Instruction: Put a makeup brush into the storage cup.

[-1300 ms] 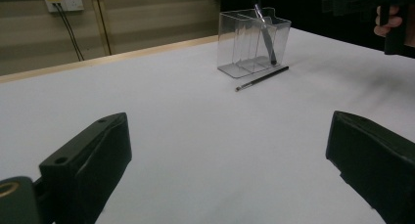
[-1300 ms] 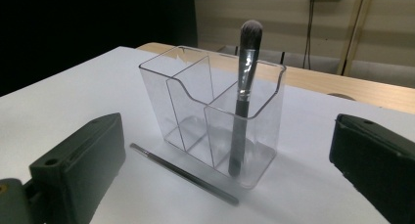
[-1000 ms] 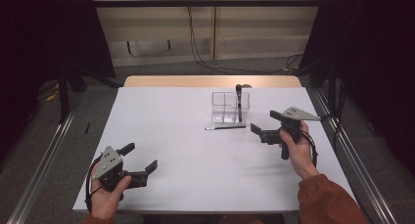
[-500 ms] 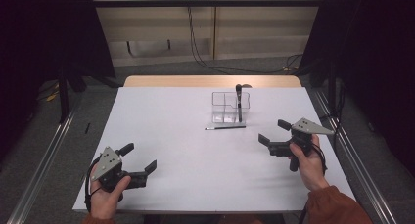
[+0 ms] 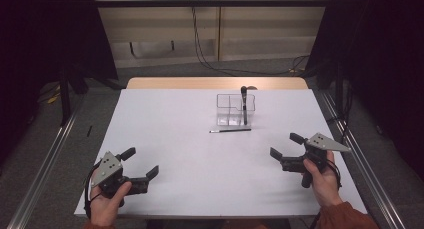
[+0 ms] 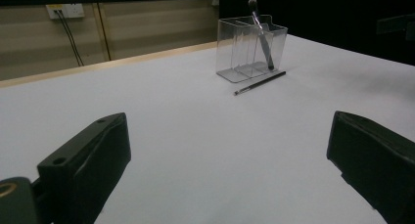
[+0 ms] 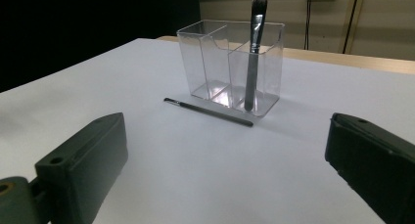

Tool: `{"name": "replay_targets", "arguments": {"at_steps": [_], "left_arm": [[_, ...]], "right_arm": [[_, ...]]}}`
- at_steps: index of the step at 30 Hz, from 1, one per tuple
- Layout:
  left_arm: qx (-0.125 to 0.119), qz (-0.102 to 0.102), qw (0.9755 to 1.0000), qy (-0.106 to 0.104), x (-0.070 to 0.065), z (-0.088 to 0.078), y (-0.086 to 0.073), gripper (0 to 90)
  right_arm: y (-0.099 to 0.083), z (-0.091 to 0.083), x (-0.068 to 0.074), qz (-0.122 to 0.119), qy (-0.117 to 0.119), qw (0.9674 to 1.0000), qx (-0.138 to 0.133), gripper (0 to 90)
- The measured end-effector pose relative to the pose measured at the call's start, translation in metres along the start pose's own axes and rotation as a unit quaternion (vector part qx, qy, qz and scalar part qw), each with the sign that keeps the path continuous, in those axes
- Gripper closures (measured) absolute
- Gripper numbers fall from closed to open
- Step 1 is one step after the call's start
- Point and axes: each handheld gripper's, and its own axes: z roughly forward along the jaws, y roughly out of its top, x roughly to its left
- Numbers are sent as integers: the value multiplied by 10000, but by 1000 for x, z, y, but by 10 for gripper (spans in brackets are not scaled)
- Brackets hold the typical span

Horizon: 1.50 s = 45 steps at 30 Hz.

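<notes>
Broadly, a white table [image 5: 190, 139] holds a clear plastic organizer [image 5: 235, 109] toward its far right, split into compartments. Being thin-walled, it would likely be light, rigid and easy to tip or slide if bumped. A makeup brush [image 7: 254, 53] stands upright in the right-hand compartment as the right gripper view shows it, bristles up, its handle leaning against the wall. Just in front of the organizer, close to its base, a thin brush [image 5: 230, 131] lies flat on the table.

That thin brush looks like the thing to pick up. It is dark, slender and straight, with a small pale tip at one end. It is probably very light and stiff, and its narrow round handle may roll or slip. Gripping across the middle of the handle seems safest, with the jaws closing from both sides near the tabletop.

Nearer the person, the right gripper [image 5: 286, 150] hovers to the table's right, jaws spread wide and holding nothing. Likewise the left gripper [image 5: 141, 163], at the near left corner, is wide open and empty, well apart from the brushes.
</notes>
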Motion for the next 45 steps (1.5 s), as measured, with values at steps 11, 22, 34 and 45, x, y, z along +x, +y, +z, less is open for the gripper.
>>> {"name": "replay_targets", "arguments": {"at_steps": [11,22,34,45], "left_arm": [[11,8,10000,34,-2,-4,-1,26],[5,44,10000,29,-4,-4,0,26],[21,49,10000,10,-2,-3,-1,27],[21,34,10000,46,-4,-3,0,27]], "right_arm": [[-11,-23,3,3,-53,10000,62,12],[-18,-29,3,-28,-2,9999,143,6],[-17,-25,5,-54,10,9999,143,5],[-15,-20,5,-111,115,9997,169,5]]}}
